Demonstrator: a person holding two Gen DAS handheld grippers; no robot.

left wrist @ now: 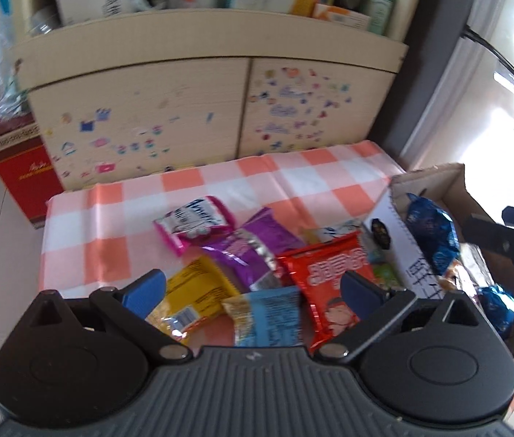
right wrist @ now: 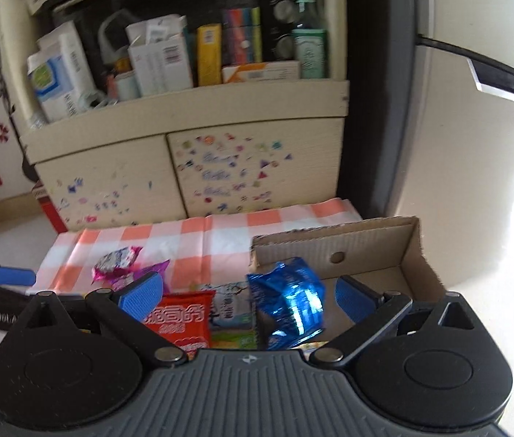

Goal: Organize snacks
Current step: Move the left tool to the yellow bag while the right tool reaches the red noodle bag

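Several snack packets lie on the orange-checked cloth: a pink-white one, a purple one, a yellow one, a light blue one and a red one. My left gripper hangs open just above the yellow, light blue and red packets. To the right stands a cardboard box holding shiny blue packets. My right gripper is open over the box's left end, with a shiny blue packet lying loose beyond its fingers. The red packet shows outside the box.
A cream cabinet with stickers on its doors stands right behind the cloth, its shelf crowded with boxes and bottles. A red carton sits at the cloth's far left corner. Pale floor lies to the right of the box.
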